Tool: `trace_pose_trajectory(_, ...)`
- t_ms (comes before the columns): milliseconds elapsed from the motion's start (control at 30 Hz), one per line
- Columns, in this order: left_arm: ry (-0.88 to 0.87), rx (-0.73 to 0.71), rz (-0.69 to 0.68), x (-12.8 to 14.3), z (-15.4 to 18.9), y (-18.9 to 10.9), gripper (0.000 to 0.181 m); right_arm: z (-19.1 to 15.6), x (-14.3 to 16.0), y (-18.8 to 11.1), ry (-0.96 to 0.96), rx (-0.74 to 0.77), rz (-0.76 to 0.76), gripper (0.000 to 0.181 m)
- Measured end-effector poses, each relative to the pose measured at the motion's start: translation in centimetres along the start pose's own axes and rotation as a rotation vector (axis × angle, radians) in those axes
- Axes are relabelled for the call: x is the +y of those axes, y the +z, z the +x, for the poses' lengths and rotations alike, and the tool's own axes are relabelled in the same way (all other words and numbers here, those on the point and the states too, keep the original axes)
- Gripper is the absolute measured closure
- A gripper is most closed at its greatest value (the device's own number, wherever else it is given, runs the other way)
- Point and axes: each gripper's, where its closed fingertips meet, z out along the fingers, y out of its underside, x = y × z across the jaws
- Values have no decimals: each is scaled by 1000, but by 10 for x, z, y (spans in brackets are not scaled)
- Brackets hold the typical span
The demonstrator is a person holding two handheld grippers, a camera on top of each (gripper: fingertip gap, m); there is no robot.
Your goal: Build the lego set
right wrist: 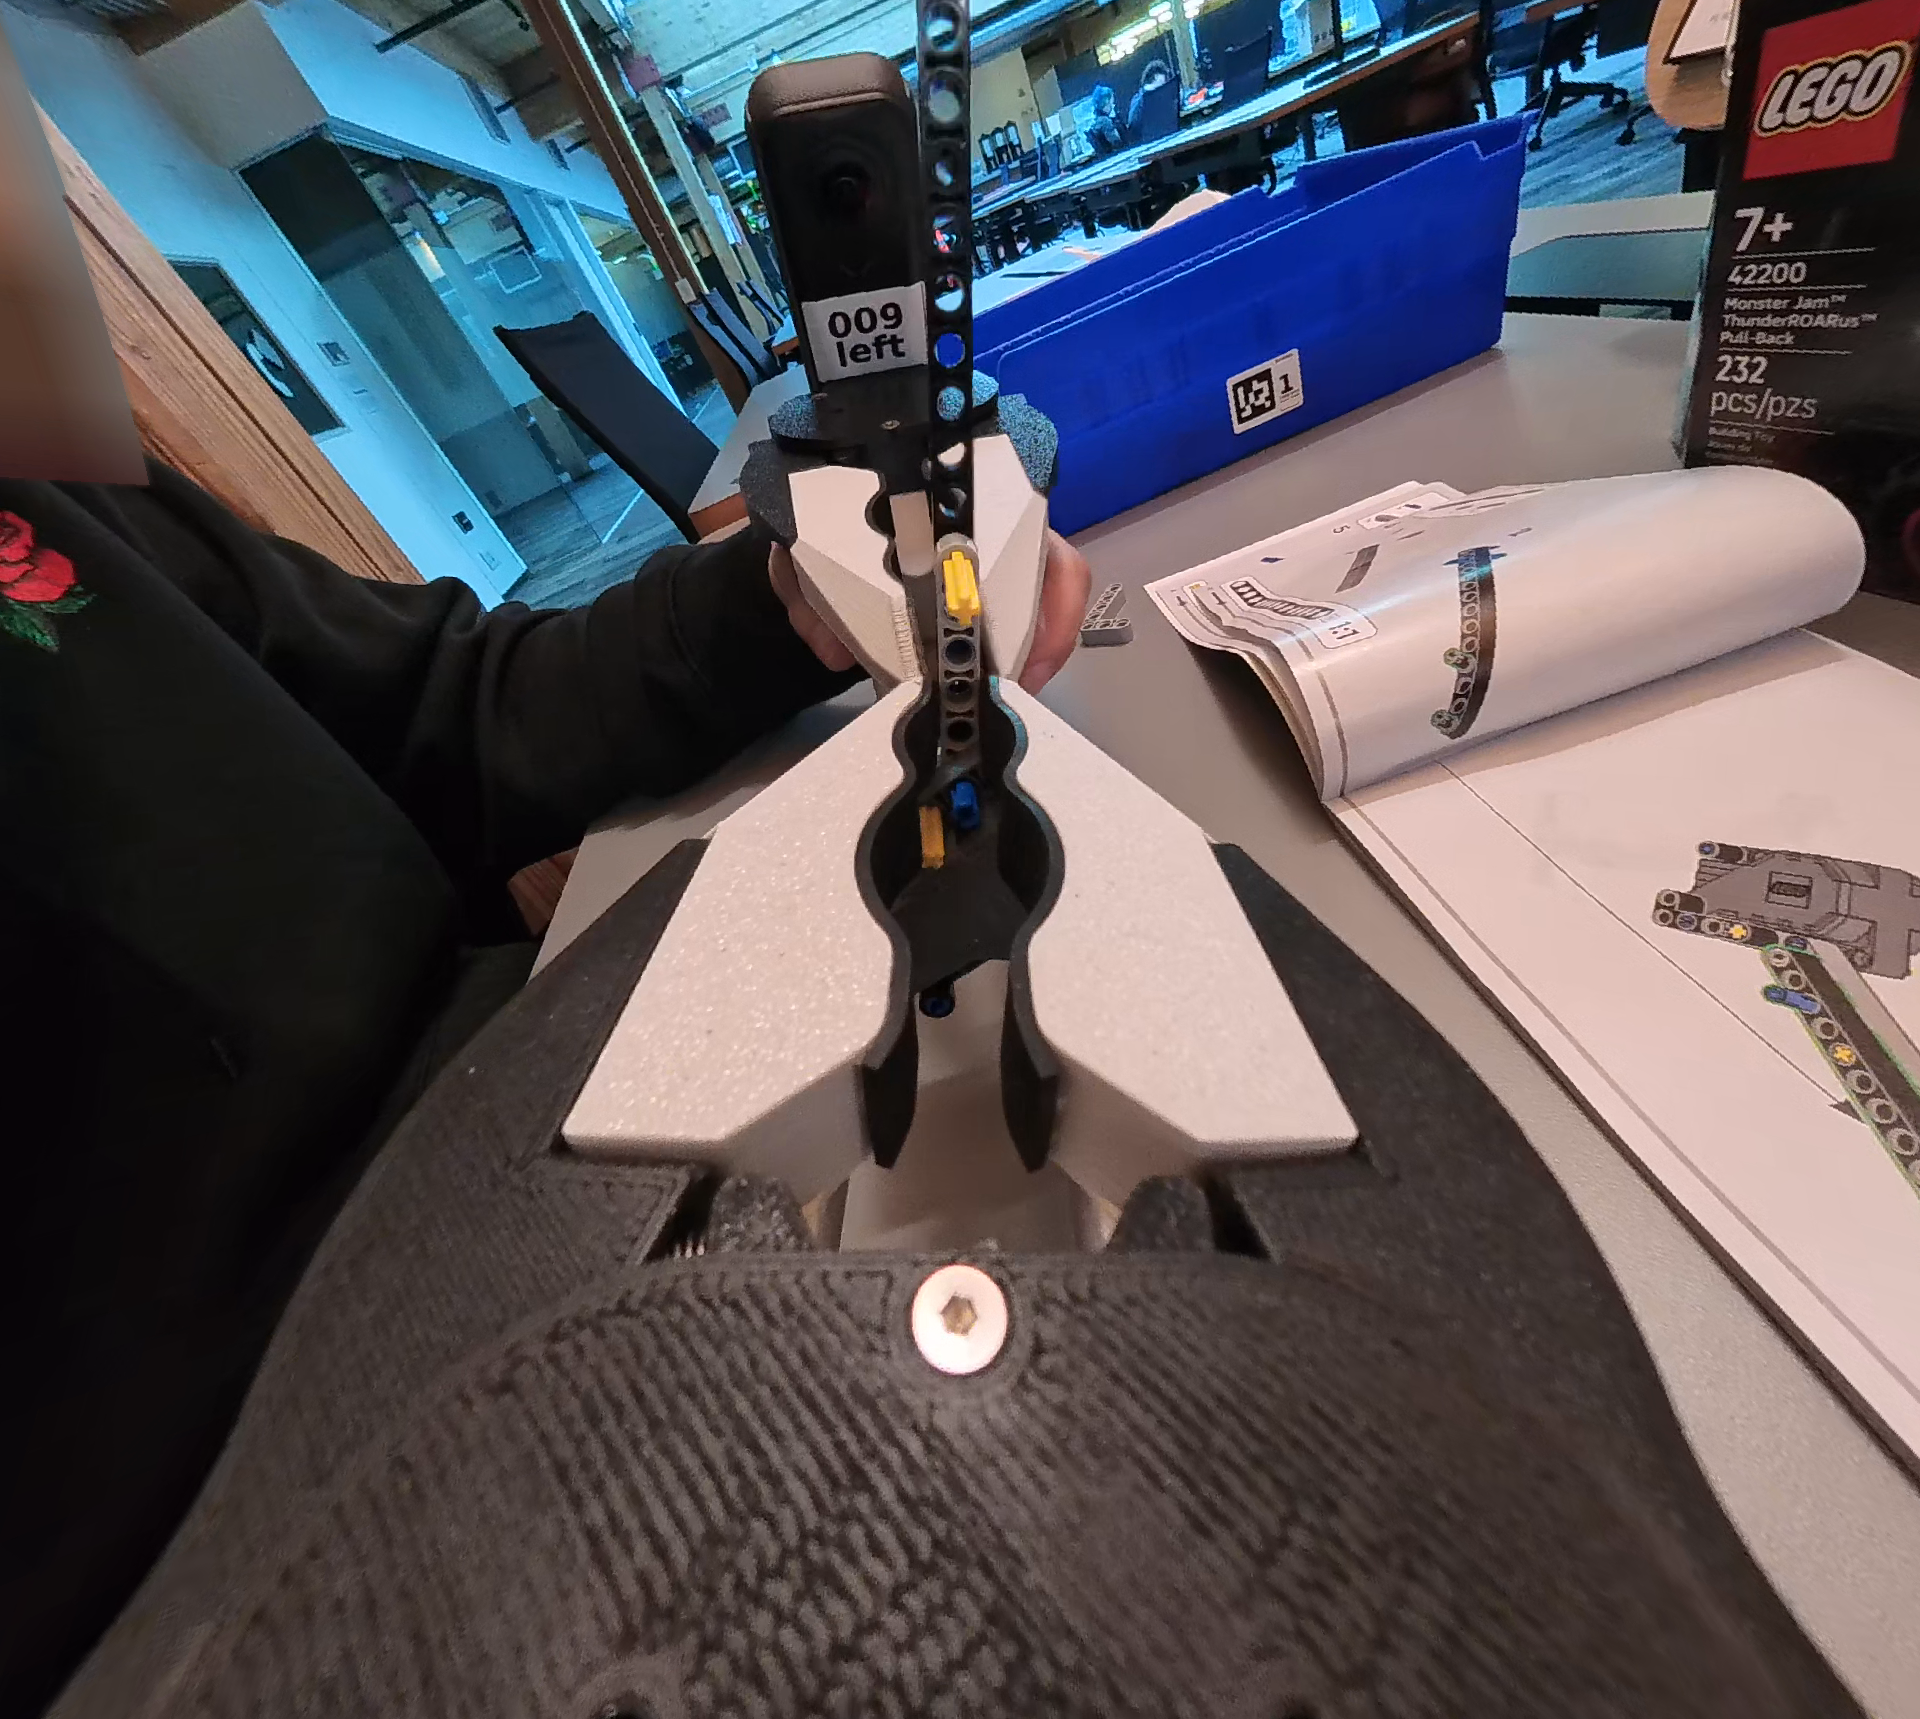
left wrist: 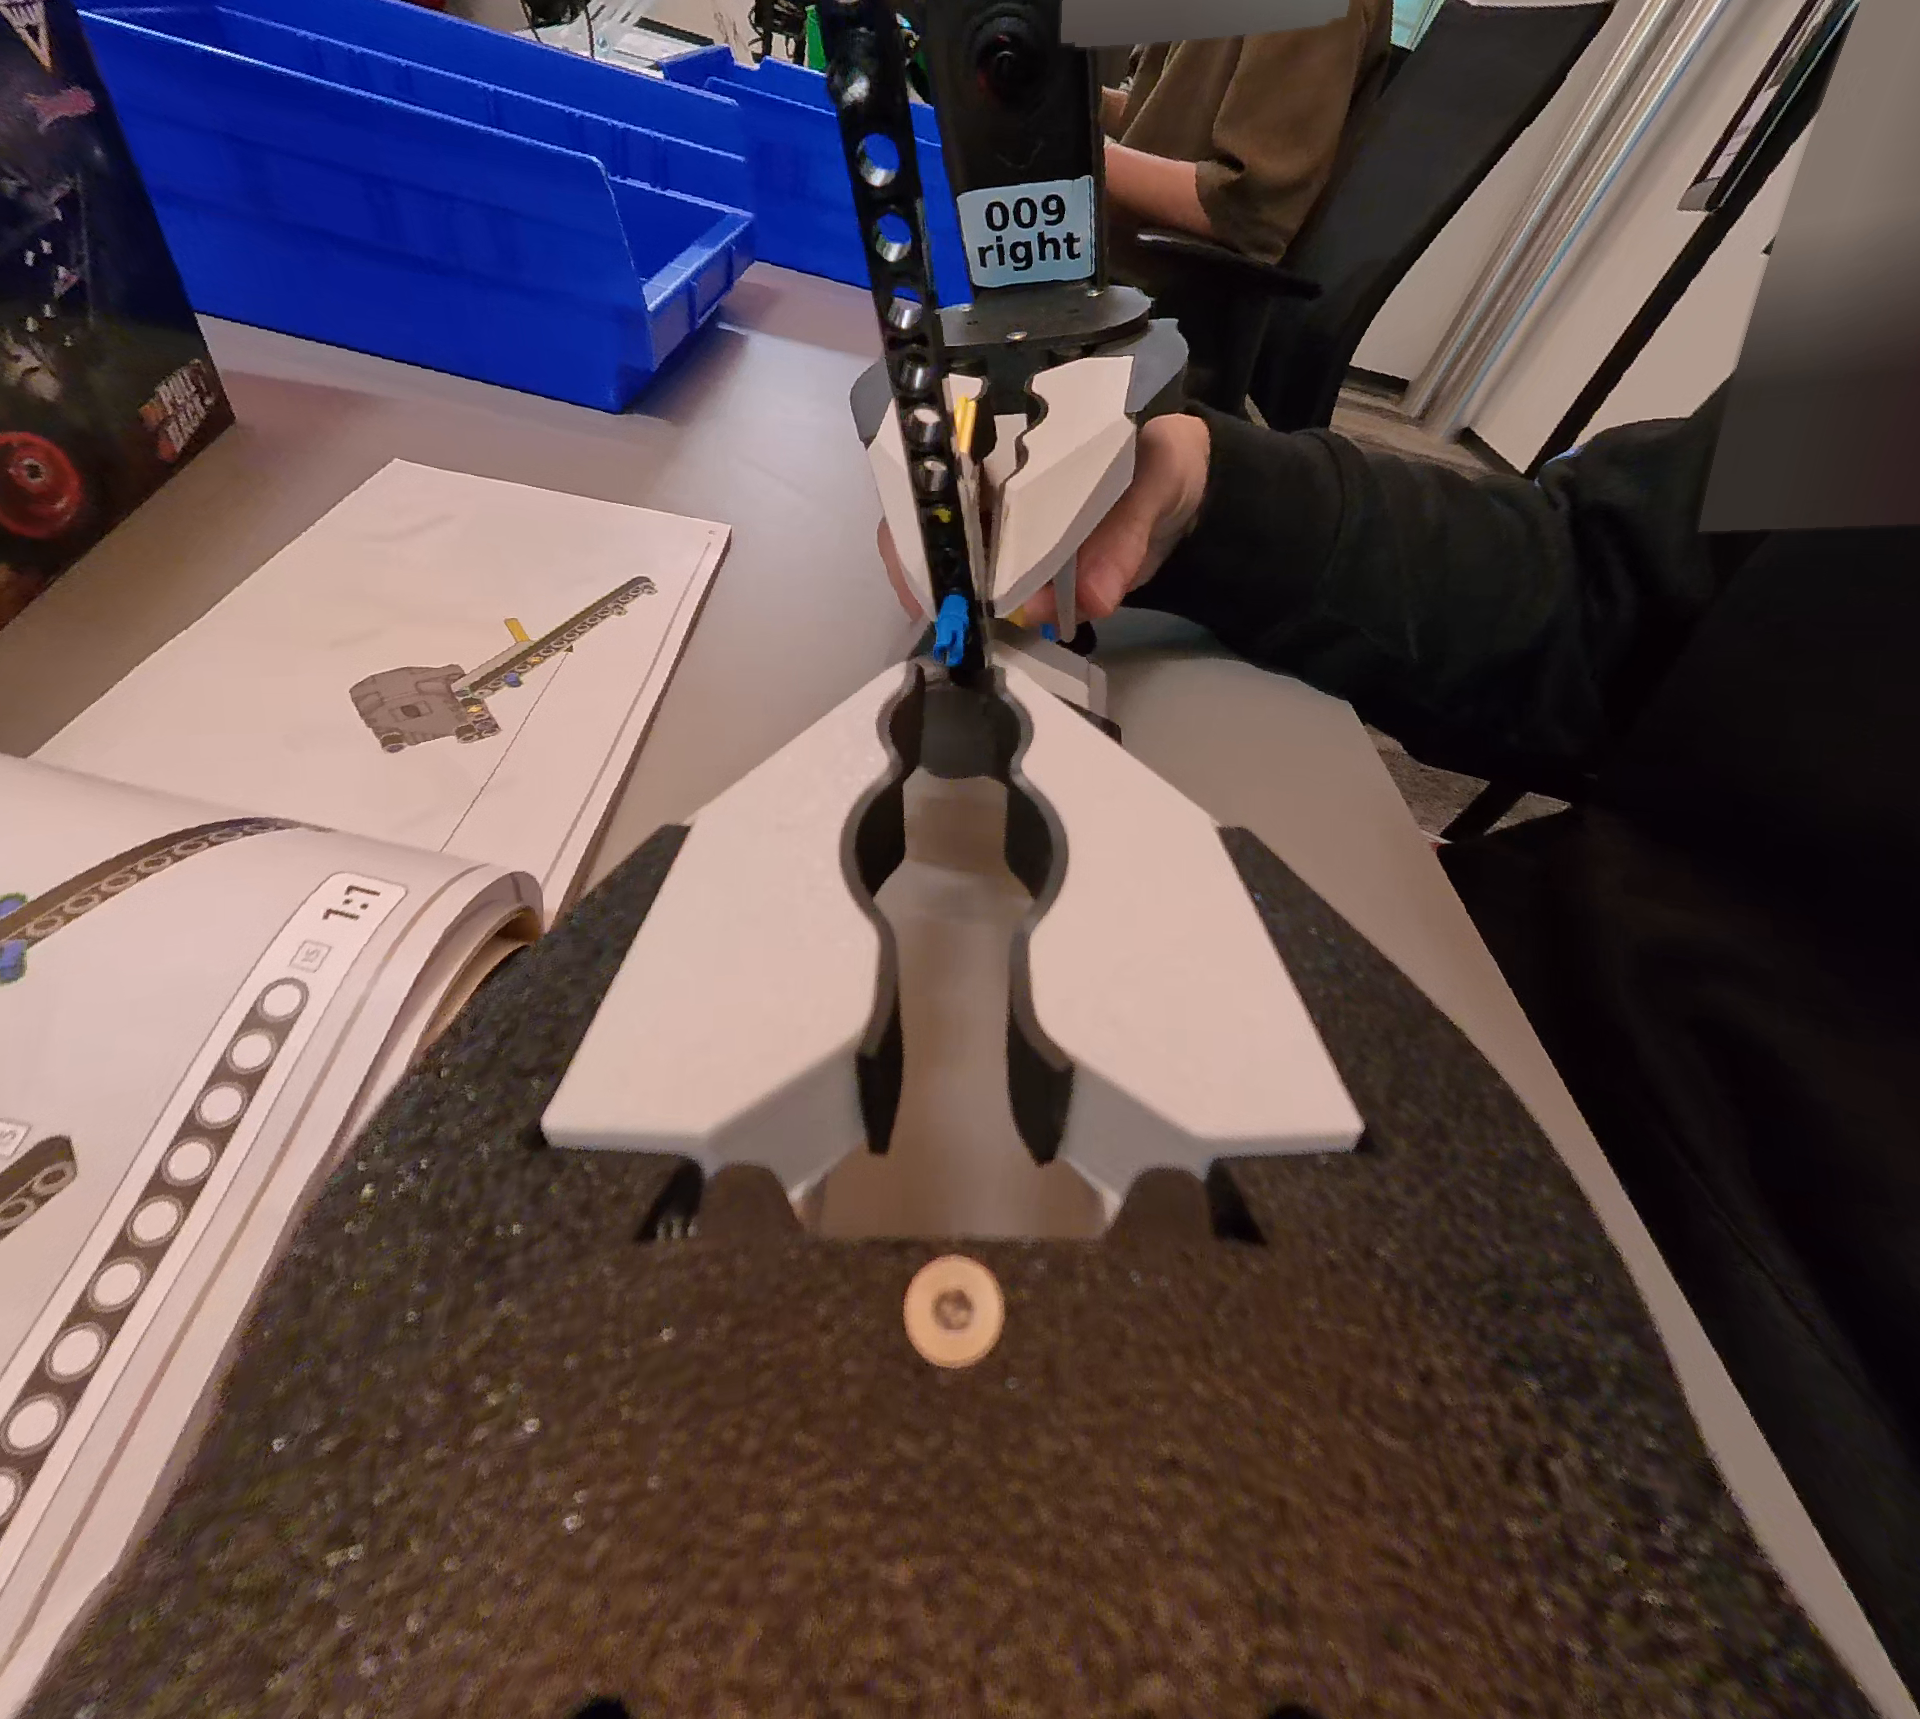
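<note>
Left claw (left wrist: 956,682): you clench the black beam's (left wrist: 878,163) foot.
Right claw (right wrist: 958,713): clenched on grey beam (right wrist: 956,661); only its view shows it.
Counter (left wrist: 790,422): booklet (left wrist: 416,661) left, edge right.

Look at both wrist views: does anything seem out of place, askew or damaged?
Little stands out. One small grey angled Lego piece lies loose on the grey table, away from the blue plastic bins. The long black holed Lego beam stands upright, held between the two grippers, as assembly work would have it. No damage visible.
</note>
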Motion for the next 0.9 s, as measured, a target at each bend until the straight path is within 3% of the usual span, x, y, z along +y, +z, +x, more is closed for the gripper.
trace_pose_trajectory(267,2,-2,19,-2,1,2,174,2,-2,-1,3,11,13,176)
trace_pose_trajectory(667,4,27,20,-3,6,0,159,2,-2,0,0,15,15,177)
trace_pose_trajectory(900,8,-5,16,-1,1,2,171,-2,2,4,-25,3,-15,176)
